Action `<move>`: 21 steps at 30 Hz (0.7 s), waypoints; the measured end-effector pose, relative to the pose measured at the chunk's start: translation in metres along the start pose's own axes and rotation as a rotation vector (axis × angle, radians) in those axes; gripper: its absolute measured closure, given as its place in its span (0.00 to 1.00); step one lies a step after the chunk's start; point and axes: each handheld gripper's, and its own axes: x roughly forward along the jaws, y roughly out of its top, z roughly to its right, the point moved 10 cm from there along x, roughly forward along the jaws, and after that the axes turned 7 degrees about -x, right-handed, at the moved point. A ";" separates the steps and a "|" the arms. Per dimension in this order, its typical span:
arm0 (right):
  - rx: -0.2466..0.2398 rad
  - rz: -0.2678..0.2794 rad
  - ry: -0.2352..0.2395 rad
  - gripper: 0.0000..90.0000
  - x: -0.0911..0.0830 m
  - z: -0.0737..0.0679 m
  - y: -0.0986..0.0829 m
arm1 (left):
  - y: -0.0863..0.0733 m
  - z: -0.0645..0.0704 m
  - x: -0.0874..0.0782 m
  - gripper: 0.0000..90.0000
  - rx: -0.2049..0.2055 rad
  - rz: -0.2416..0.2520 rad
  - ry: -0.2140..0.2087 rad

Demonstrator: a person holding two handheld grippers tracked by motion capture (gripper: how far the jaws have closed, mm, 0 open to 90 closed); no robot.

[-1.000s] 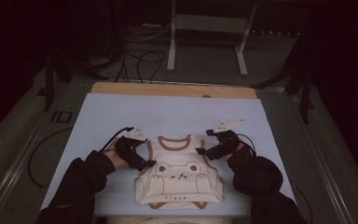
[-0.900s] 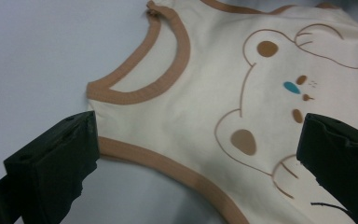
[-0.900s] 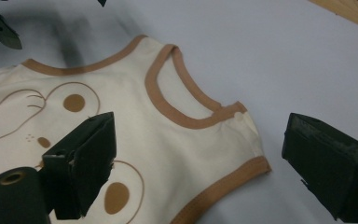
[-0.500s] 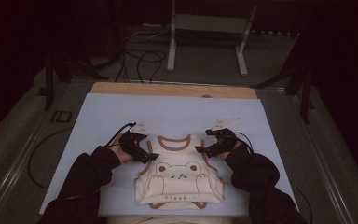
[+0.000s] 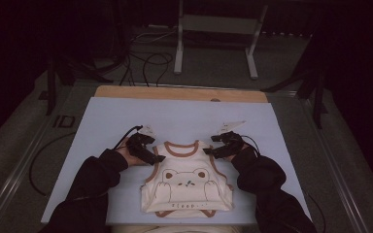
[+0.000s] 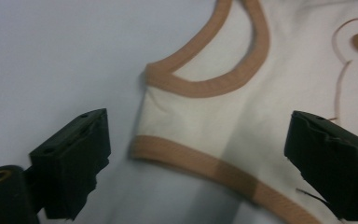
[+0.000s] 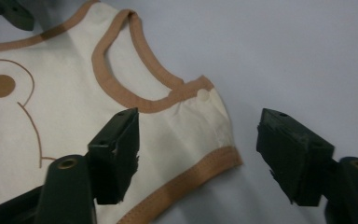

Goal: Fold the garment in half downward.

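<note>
Shirt (image 5: 187, 187) is laid flat, front up, near the person's edge of the pale table (image 5: 184, 116), its bear print and brown-trimmed neckline (image 5: 181, 148) turned toward the far side. One shoulder is approached from each side. The left gripper (image 5: 158, 158) is held at the shirt's left shoulder; in the left gripper view its jaws stand wide apart, with the brown-edged shoulder strap (image 6: 191, 121) lying between them and nothing pinched. The right gripper (image 5: 209, 151) is placed likewise at the other shoulder (the one with a small snap at the seam), and in the right gripper view its jaws are also spread, straddling the sleeve edge (image 7: 200, 172) without closing on it.

The symmetry is probably deliberate: a garment picked up by both shoulders at once hangs evenly and can be lifted, folded or turned without bunching. The jaws seem to have been opened wide so that the trimmed hems, the firmest parts of the soft cloth, can be taken in. A clean grip would call for each lower jaw to be slid under the fabric; otherwise the cloth may merely be pushed along the table.
</note>
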 end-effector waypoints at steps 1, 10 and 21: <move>-0.001 -0.008 -0.004 0.36 0.001 0.001 -0.001 | -0.001 -0.001 0.001 0.12 -0.005 -0.002 0.006; -0.015 -0.048 -0.010 0.44 0.013 0.008 -0.005 | -0.001 -0.008 0.004 0.34 0.010 0.016 0.037; -0.034 -0.095 -0.030 0.52 0.022 0.008 -0.012 | -0.001 -0.010 0.009 0.55 0.026 0.007 0.070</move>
